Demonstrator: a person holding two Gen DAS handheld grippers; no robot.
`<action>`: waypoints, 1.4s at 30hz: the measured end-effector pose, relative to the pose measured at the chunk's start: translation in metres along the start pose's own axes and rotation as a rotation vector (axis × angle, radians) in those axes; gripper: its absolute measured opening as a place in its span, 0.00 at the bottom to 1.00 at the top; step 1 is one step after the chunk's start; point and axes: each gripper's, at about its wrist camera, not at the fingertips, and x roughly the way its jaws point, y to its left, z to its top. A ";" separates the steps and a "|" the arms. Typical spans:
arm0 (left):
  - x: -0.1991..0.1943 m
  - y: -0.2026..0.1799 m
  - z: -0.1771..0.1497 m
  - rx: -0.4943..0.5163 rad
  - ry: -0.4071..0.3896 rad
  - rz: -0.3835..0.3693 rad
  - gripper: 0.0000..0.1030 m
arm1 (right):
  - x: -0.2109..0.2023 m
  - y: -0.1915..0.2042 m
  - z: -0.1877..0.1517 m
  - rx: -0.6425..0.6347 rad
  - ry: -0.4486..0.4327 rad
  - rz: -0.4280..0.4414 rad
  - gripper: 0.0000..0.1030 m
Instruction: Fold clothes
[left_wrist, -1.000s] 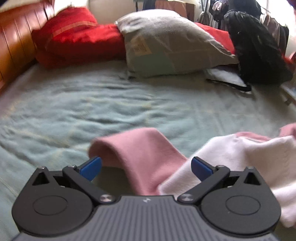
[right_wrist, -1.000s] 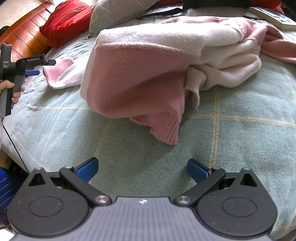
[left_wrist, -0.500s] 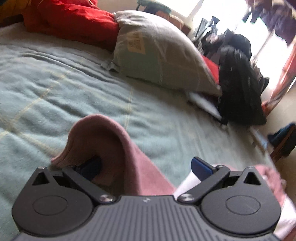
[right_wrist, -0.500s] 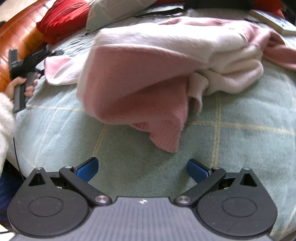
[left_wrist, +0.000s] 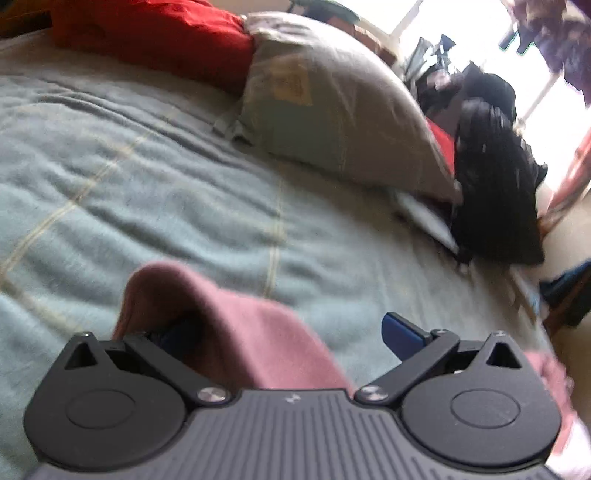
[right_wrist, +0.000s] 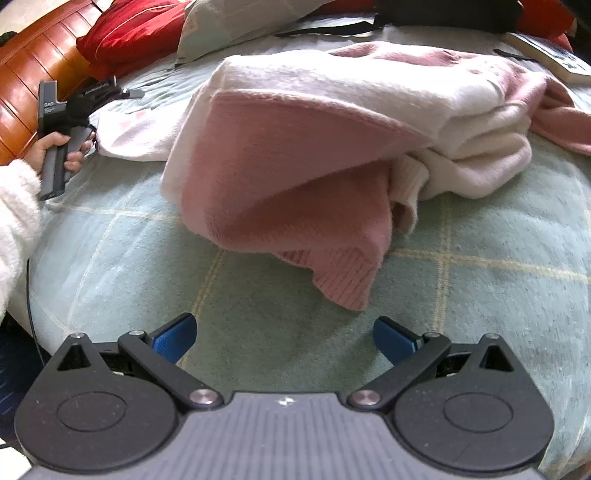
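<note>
**Left gripper at the sweater sleeve, right gripper hanging free**

On my left wrist feed, the left gripper (left_wrist: 291, 332) has its jaws spread wide, and a pink sleeve (left_wrist: 236, 332) of the sweater is draped over its left blue finger, which sits inside the fold; the right finger (left_wrist: 400, 332) is bare and clear of the cloth. The feed is blurred, so I think nothing is pinched, the jaws being far apart. Beyond the sleeve I see the pale green checked blanket (left_wrist: 166, 184) of the bed, a grey-green pillow (left_wrist: 332, 110) towards the head of the bed, a red pillow (left_wrist: 155, 33) beside it, and a black bag (left_wrist: 495, 184) at the bed's far right edge.

On my right wrist feed, the right gripper (right_wrist: 284, 339) is released, its blue fingers wide apart above bare blanket near the foot edge of the bed, touching nothing. The pink and white sweater (right_wrist: 332, 147) lies bunched in a heap in the middle of the bed, one ribbed pink hem hanging towards me. At the bed's left edge, a hand (right_wrist: 61, 151) in a fluffy white sleeve (right_wrist: 18, 214) grips the handle of the left gripper beside the sweater's pale sleeve. A wooden headboard (right_wrist: 33, 74) stands behind it, and a book (right_wrist: 546, 55) lies at the far right edge.
</note>
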 end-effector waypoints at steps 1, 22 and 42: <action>-0.003 0.002 0.000 -0.026 -0.037 -0.012 0.99 | 0.000 -0.001 -0.001 0.005 0.002 -0.007 1.00; -0.172 0.017 -0.040 0.019 -0.458 0.172 0.99 | 0.001 -0.001 -0.005 -0.010 0.001 -0.015 1.00; -0.054 0.053 -0.045 -0.261 -0.296 -0.162 0.99 | 0.016 0.005 -0.001 -0.023 0.012 -0.055 1.00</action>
